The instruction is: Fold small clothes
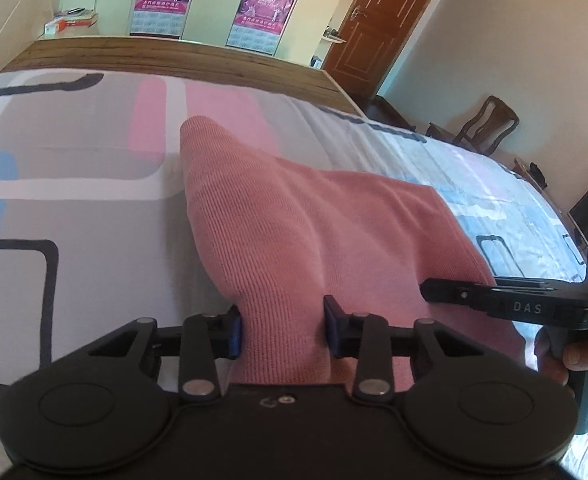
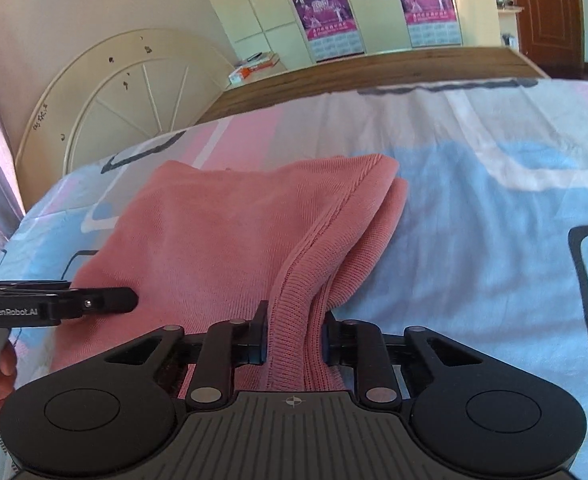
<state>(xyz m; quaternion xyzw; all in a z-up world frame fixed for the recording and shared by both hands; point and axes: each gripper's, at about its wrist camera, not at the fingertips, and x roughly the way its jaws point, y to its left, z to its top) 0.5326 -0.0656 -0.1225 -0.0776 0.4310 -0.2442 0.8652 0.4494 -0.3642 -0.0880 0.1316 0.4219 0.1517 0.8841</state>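
Note:
A pink knitted garment [image 1: 294, 220] lies on the patterned bed sheet [image 1: 74, 200], with its near edge lifted off the sheet. My left gripper [image 1: 282, 320] is shut on a bunched fold of that near edge, one corner of cloth peaking up beyond it. In the right wrist view the pink garment [image 2: 214, 240] shows a ribbed hem, and my right gripper [image 2: 294, 328] is shut on this hem. Each view shows the other gripper from the side: the right gripper [image 1: 426, 288] pokes in at the garment's right edge and the left gripper [image 2: 134, 300] at its left.
The bed sheet [image 2: 474, 240] runs back to a wooden bed board [image 1: 174, 56]. A round tabletop [image 2: 126, 96] leans on the wall at the left. A wooden chair [image 1: 490, 124] and a brown door [image 1: 386, 20] stand to the right. A person's hand [image 1: 586, 356] holds the right gripper's handle.

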